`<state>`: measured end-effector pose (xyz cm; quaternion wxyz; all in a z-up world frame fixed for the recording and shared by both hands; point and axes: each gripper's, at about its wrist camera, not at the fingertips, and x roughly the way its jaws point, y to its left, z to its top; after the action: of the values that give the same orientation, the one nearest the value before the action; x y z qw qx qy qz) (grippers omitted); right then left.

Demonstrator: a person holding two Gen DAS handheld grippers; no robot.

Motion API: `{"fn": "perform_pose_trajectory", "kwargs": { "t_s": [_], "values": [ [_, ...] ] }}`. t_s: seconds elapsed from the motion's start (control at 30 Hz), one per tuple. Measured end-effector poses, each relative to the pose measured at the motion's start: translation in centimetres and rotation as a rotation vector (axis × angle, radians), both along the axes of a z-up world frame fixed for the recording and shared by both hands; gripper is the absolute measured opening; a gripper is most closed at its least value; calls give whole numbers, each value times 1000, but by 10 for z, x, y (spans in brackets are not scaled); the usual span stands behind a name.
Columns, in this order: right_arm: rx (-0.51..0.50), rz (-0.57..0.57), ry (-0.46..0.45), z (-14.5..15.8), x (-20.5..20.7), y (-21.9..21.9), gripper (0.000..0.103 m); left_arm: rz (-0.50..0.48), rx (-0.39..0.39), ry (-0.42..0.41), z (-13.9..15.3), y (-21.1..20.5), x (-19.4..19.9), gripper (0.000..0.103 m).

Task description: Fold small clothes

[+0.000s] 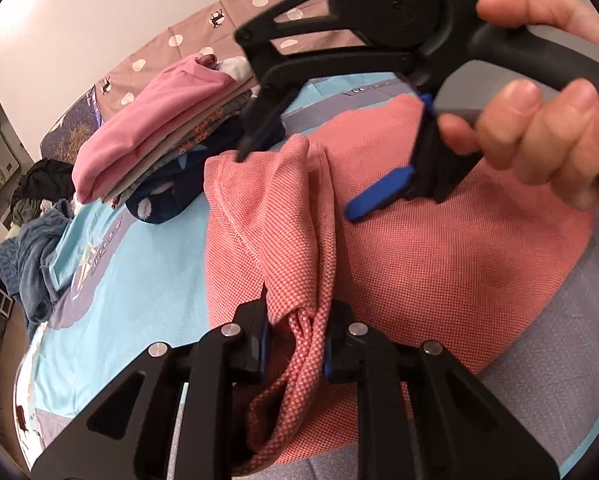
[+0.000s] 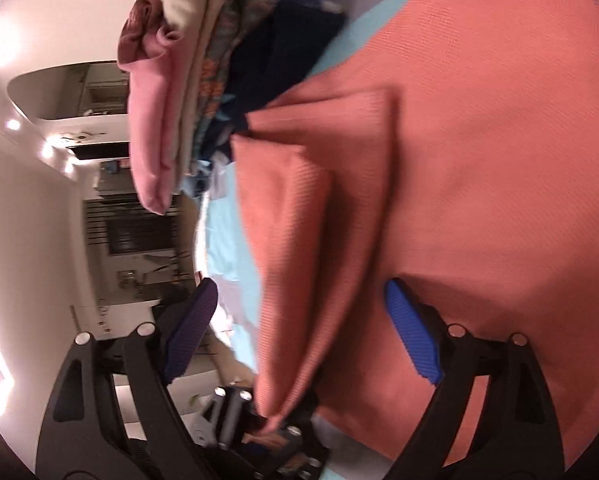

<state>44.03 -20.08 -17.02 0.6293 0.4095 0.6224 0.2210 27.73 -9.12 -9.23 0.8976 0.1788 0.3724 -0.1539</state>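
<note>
A salmon-red woven garment (image 1: 439, 240) lies on the bed. My left gripper (image 1: 295, 344) is shut on a bunched fold of it, lifting a flap (image 1: 267, 216) upward. My right gripper (image 1: 299, 168) shows in the left wrist view, held by a hand (image 1: 547, 128), open, one blue pad (image 1: 379, 194) over the garment and a fingertip at the flap's top edge. In the right wrist view the garment (image 2: 479, 160) fills the right side, the raised flap (image 2: 299, 240) hangs between the open blue pads (image 2: 413, 332), and the right gripper (image 2: 299, 332) holds nothing.
A stack of folded clothes (image 1: 155, 136) with a pink top layer lies beyond the garment; it also shows in the right wrist view (image 2: 187, 80). A light blue sheet (image 1: 139, 300) covers the bed. A heap of blue and dark clothes (image 1: 31, 232) sits at the left edge.
</note>
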Motion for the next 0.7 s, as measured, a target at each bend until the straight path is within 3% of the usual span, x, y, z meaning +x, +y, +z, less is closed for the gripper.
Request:
{"fn": "perform_pose_trajectory", "kwargs": {
  "t_s": [0.2,0.3,0.47,0.7],
  "values": [
    [61,16,33,-7,9,30,79,17,-63,19,7,12,3,19],
    [59,-26,12,-5,16,32,58,15,-63,17,8,14,3,19],
    [-69,-18,-96,19,17,34,9,12,-60,7,9,14,2,19],
    [-216,95,-280,71,15,52,7,29,-107,-3,32,8,0,19]
  ]
}}
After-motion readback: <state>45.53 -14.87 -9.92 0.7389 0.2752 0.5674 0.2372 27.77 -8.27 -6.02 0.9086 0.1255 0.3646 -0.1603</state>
